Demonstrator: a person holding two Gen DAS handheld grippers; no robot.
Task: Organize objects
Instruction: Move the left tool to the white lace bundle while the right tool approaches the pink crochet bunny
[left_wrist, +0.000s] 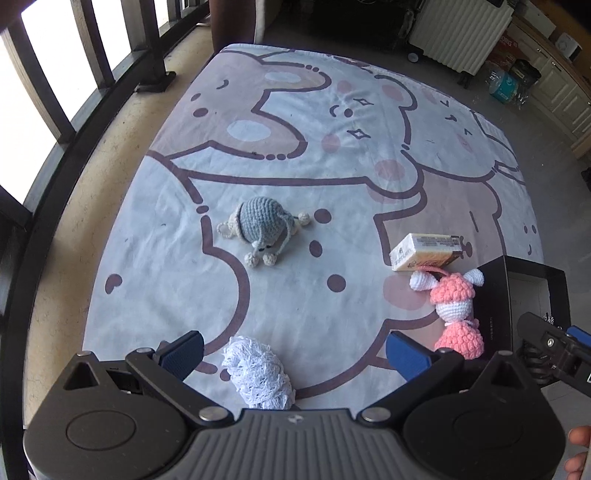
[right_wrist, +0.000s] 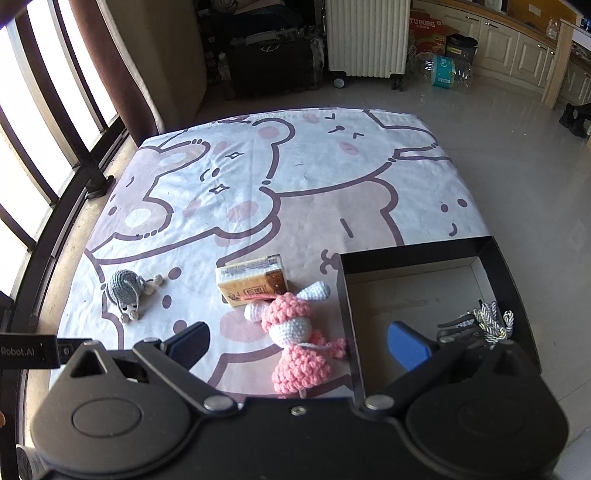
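Left wrist view: the left gripper (left_wrist: 293, 354) hangs over the near edge of a cartoon-bear blanket (left_wrist: 332, 122), its jaws spread wide. Between the blue pads (left_wrist: 183, 353) lies a white crocheted bundle (left_wrist: 258, 373), nearer the left pad but touching neither. Farther out on the blanket, a grey-blue crocheted toy (left_wrist: 260, 230) with cream limbs lies by itself, well apart from the rest. To the right, a cream packet (left_wrist: 426, 252) with printed text sits on the blanket, and a pink and white crocheted doll (left_wrist: 456, 308) lies just in front of it, its white ear touching the packet. The doll rests right against the outer wall of a black box (left_wrist: 493, 295). Part of the other gripper shows at the right edge, over the box, and fingertips (left_wrist: 580, 435) of the person's hand appear in the lower right corner.

In the right wrist view, the right gripper (right_wrist: 299, 345) also has its jaws wide apart and grips nothing. Its left pad is over the blanket and its right pad (right_wrist: 408, 349) is over the inside of the black box, so the box's near left wall runs between them. The pink doll lies between the pads, on the blanket beside that wall. Inside the box, at its right side, rests a striped black-and-white cord (right_wrist: 491, 319) with some dark pieces beside it. Beyond the blanket stand a white radiator (right_wrist: 365, 37) and cream cabinets (right_wrist: 513, 40).
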